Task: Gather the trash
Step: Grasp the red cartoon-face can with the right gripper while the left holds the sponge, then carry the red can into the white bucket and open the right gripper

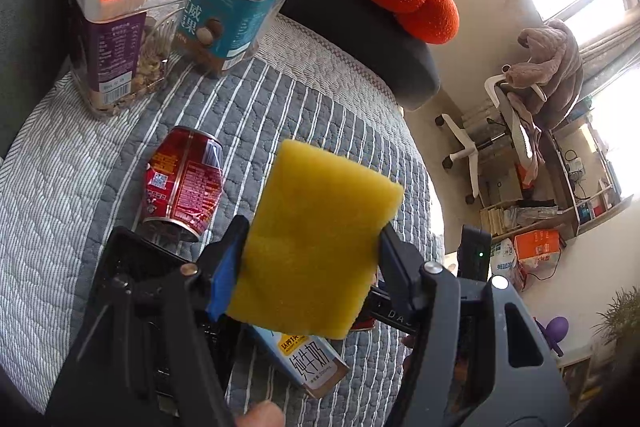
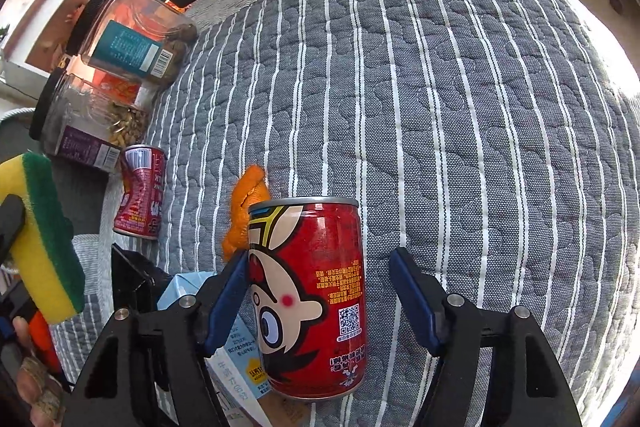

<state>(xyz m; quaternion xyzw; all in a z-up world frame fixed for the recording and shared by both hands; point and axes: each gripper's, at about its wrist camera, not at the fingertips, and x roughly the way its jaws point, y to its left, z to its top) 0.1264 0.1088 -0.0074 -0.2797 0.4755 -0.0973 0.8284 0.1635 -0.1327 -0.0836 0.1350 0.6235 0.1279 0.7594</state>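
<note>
Red can [image 2: 316,297] between open right claw [image 2: 320,303] fingers (touching left one), yellow sponge [image 1: 316,247] clamped in left claw [image 1: 312,259]

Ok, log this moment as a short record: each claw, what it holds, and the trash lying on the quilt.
left claw: shut on sponge
right claw: open, around upright cartoon can, not clamped
dented can: lying on striped quilt
milk carton: lying below the sponge
orange peel: behind the cartoon can
jars: two, black lids, at the quilt's far edge

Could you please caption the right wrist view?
Open right gripper straddles an upright red can on the striped quilt.
</note>
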